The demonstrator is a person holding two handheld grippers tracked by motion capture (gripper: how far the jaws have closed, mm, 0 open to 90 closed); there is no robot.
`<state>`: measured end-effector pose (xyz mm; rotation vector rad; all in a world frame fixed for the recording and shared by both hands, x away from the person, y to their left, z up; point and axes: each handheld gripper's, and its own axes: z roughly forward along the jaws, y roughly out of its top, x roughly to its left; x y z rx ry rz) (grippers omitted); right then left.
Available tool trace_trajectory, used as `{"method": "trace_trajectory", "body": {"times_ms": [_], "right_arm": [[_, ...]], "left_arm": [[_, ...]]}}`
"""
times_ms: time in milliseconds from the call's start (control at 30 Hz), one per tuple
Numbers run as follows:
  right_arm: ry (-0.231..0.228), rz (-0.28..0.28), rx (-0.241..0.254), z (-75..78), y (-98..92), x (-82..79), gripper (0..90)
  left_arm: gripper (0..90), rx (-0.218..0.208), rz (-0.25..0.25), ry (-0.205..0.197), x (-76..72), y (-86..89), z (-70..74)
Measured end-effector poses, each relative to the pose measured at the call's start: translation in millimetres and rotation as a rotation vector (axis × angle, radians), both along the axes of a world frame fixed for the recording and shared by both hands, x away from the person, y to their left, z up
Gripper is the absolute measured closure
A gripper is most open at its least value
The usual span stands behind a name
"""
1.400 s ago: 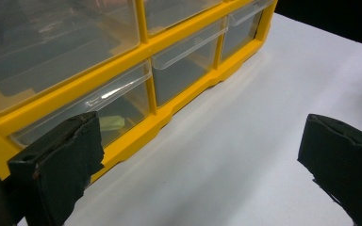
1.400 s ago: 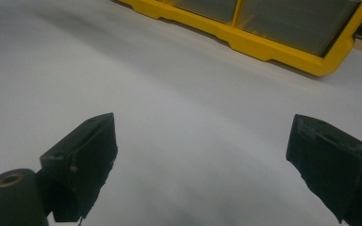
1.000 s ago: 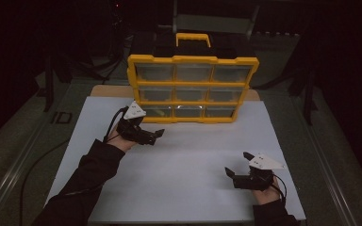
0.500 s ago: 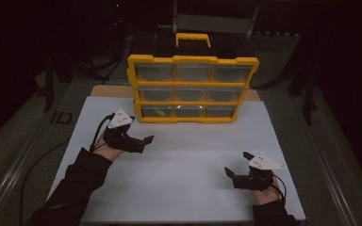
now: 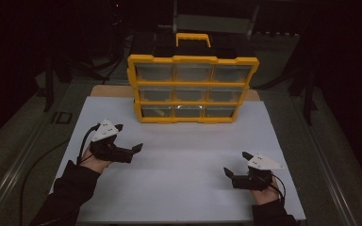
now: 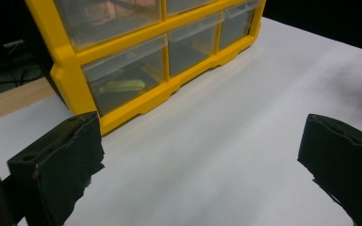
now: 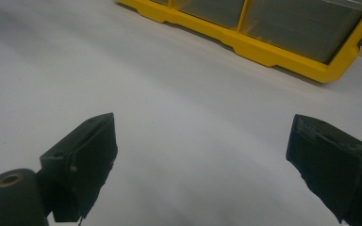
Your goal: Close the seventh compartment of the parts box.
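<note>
A yellow drawer cabinet [image 5: 193,89] with clear drawers stands at the back of the white sheet [image 5: 184,188]. My left gripper [image 5: 128,137] hovers over the sheet's left side, in front of and left of the cabinet, its jaws wide apart and empty. In the left gripper view, the gripper [image 6: 202,155] faces the cabinet [image 6: 66,61], where a pale green item [image 6: 121,86] lies in the nearest bottom drawer. My right gripper [image 5: 236,163] rests low near the front right, open and empty. In the right gripper view, the gripper [image 7: 202,160] looks across bare sheet toward the cabinet's base [image 7: 273,52].
A yellow carry handle [image 5: 193,40] tops the cabinet. A wooden board [image 5: 113,91] shows beyond the sheet's far edge. A black cable [image 5: 82,141] trails from the left gripper. Dark metal frames flank the table on both sides.
My left gripper has drawn back from the cabinet's bottom-left drawer, toward the front left of the sheet. The right gripper has stayed put.
</note>
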<state>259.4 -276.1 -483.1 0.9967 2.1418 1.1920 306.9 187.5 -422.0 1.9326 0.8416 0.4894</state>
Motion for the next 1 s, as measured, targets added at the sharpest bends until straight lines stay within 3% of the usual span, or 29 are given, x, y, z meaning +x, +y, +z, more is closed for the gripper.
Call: {"method": "trace_trajectory", "body": {"times_ms": [367, 667, 867, 1000], "right_arm": [[0.002, 0.009, 0.011, -0.2, -0.2, -0.3, 9.3], [0.007, 0.023, 0.007, -1.2, 1.3, -0.3, 9.3], [0.007, 0.024, 0.007, -1.4, 1.9, -0.5, 9.3], [0.009, 0.025, 0.008, -1.6, 2.7, -0.8, 9.3]], "left_arm": [[0.8, -0.006, 0.027, -0.013, -21.5, 14.9, -10.5], [0.7, -0.038, 0.045, 0.025, -32.3, 28.0, -30.9], [0.8, -0.037, 0.065, 0.015, -40.3, 31.3, -40.9], [0.8, -0.039, 0.064, 0.032, -46.5, 32.5, -51.0]]}}
